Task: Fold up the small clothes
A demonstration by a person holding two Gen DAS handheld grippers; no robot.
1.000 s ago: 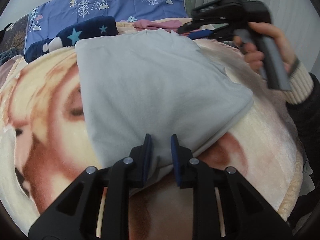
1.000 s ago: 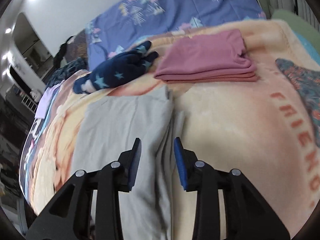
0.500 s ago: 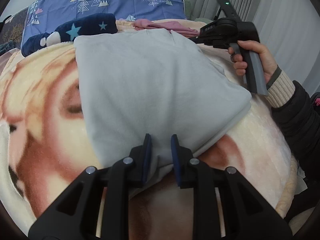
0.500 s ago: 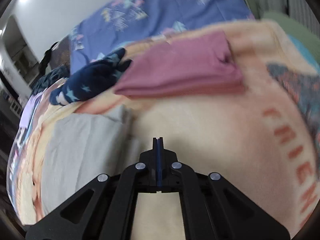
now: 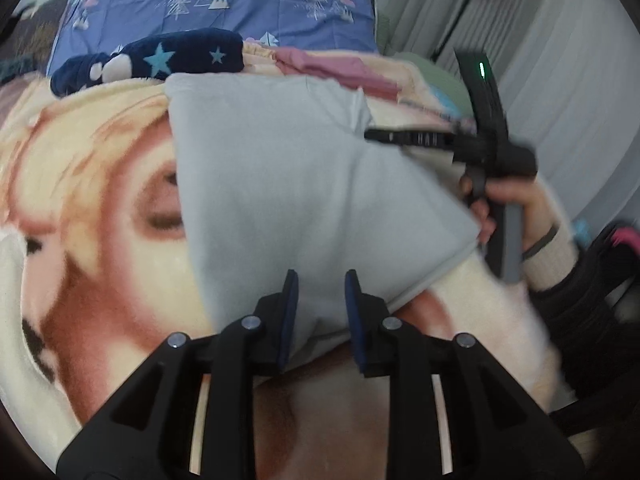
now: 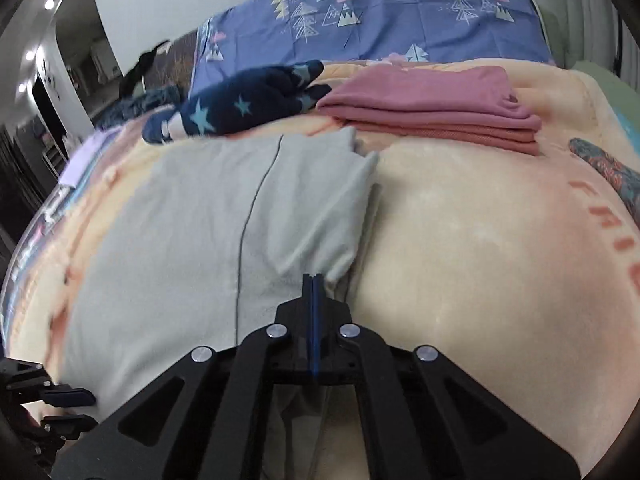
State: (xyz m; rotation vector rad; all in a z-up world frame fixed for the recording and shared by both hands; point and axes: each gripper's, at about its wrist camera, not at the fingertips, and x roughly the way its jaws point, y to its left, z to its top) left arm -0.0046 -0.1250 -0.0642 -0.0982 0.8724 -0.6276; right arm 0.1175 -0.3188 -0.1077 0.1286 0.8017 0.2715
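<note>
A light grey garment [image 5: 304,196] lies folded on the patterned blanket [image 5: 92,216]; it also shows in the right wrist view [image 6: 200,232]. My left gripper [image 5: 318,300] is open, its blue pads on either side of the garment's near edge. My right gripper [image 6: 313,284] is shut at the garment's right edge, where the cloth bunches up against the tips; whether cloth is pinched I cannot tell. The right gripper also shows in the left wrist view [image 5: 372,135] at the garment's far right corner. The left gripper shows at the bottom left of the right wrist view [image 6: 68,410].
A folded pink garment stack [image 6: 436,108] and a navy star-patterned item [image 6: 248,106] lie beyond the grey garment. A blue tree-print pillow [image 6: 380,20] is behind them. White curtains [image 5: 560,60] hang at the right. The blanket's bare cream area [image 6: 480,248] lies to the right.
My right gripper has shut and moved from above the garment's middle to its right edge, lower and nearer. My left gripper has stayed open at the near edge.
</note>
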